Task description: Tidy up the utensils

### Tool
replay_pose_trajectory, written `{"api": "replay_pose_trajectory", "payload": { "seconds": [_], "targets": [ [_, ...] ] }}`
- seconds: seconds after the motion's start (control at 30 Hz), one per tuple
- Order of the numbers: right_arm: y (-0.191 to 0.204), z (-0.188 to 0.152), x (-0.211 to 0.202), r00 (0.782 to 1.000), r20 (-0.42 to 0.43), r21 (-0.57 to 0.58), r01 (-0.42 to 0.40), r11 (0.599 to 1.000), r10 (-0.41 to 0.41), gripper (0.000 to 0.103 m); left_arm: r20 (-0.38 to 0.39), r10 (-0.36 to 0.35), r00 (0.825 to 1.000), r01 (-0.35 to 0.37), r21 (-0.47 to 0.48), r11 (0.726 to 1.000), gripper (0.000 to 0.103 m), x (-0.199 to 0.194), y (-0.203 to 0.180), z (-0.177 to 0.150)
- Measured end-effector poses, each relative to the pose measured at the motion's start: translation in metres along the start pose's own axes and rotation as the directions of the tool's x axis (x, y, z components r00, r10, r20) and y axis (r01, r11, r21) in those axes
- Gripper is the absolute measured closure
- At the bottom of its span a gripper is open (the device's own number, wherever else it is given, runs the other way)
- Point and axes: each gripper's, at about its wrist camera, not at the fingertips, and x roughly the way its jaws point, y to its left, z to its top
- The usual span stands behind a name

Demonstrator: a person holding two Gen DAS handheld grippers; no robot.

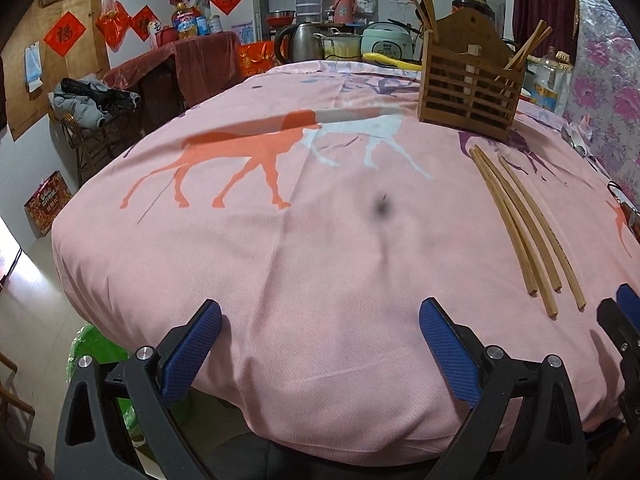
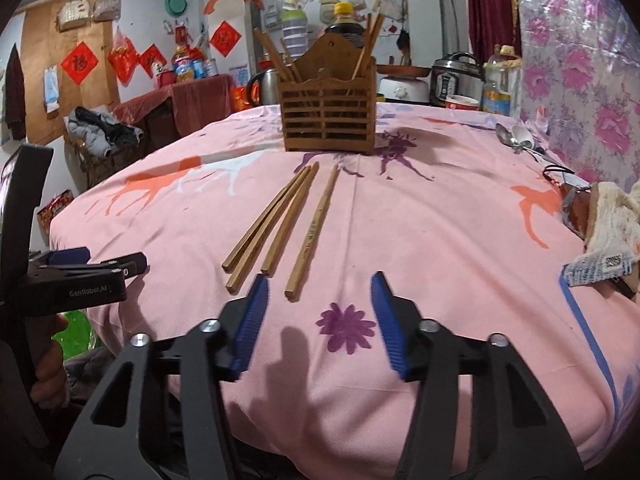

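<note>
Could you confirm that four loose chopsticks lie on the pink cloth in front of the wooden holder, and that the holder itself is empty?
The holder is not empty. The right wrist view shows chopsticks standing in both ends of the wooden holder. The rest holds: four loose chopsticks lie on the pink cloth in front of it.

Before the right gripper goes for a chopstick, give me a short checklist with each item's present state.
1. Four chopsticks lie loose on the cloth: ok.
2. Right gripper jaws apart, nothing between them: ok.
3. Nearest chopstick end just ahead of the jaws: ok.
4. Wooden holder upright, top open: ok.
5. Left gripper open, clear of the chopsticks: ok.
6. Room left in either holder compartment: cannot tell.
</note>
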Motion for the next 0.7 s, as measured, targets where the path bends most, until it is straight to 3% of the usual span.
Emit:
{"api": "replay_pose_trajectory", "payload": {
  "seconds": [0.1,0.3,0.37,0.43,0.57,0.7],
  "targets": [
    [0.004,-0.001,0.012,0.999,-0.039,-0.008,-0.02,1.0,0.02,0.068,0.007,0.002,1.0,-0.002,0.0,1.0,0.005,0.0,0.0,0.0],
    [0.002,0.001,0.023,0.999,-0.049,0.005,-0.012,1.0,0.013,0.071,0.021,0.006,1.0,-0.006,-0.003,1.0,0.004,0.001,0.0,-0.001],
    [-0.007,0.002,0.024,0.999,-0.049,0.044,-0.007,0.999,0.009,0.085,0.019,0.006,1.0,-0.006,-0.003,1.0,0.004,0.001,0.0,-0.001],
    [-0.018,0.002,0.024,0.998,-0.051,0.099,-0.016,0.995,0.021,0.09,0.018,0.006,1.0,-0.006,-0.003,1.0,0.004,0.001,-0.001,-0.002],
    [-0.017,0.002,0.024,0.998,-0.045,0.106,-0.036,0.994,0.041,0.083,0.017,-0.005,1.0,0.005,0.006,1.0,0.005,0.0,-0.003,-0.002],
    [-0.01,0.003,0.028,0.999,-0.045,0.07,-0.02,0.997,0.023,0.083,0.03,-0.043,0.999,0.042,0.049,0.998,0.005,-0.004,-0.013,-0.003]
  ]
}}
